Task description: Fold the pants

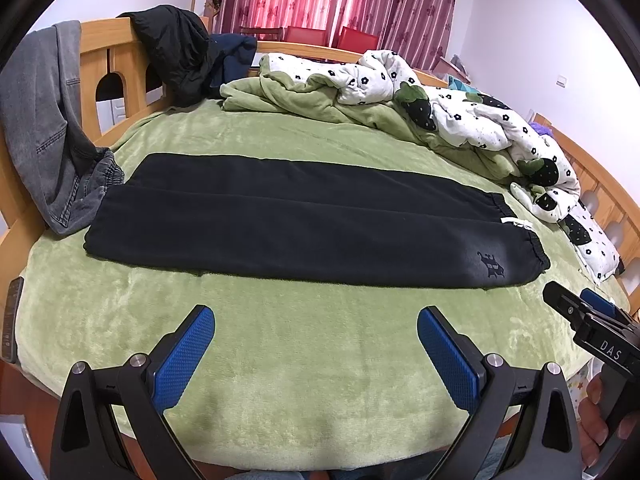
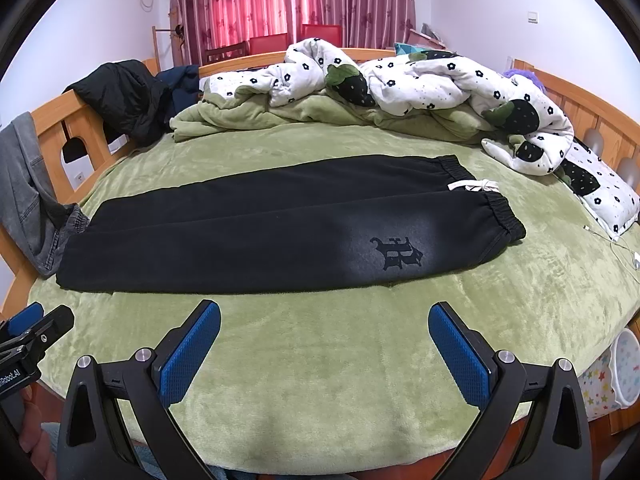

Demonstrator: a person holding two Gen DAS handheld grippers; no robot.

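Black sweatpants point(image 1: 304, 224) lie flat across the green bed, legs stacked lengthwise, waistband with a white drawstring point(image 1: 516, 223) at the right, cuffs at the left. They also show in the right wrist view point(image 2: 256, 236), with a dark logo point(image 2: 396, 254) near the waist. My left gripper point(image 1: 316, 320) is open and empty, hovering over the blanket in front of the pants. My right gripper point(image 2: 324, 316) is open and empty, in front of the waist end; it appears at the right edge of the left wrist view point(image 1: 580, 312).
A green blanket point(image 1: 280, 380) covers the bed. A crumpled white flowered quilt point(image 2: 420, 76) lies along the far side. Grey jeans point(image 1: 44, 128) and a black jacket point(image 1: 176, 48) hang on the wooden frame point(image 1: 96, 64) at the left. A white cable point(image 2: 616, 244) lies at the right.
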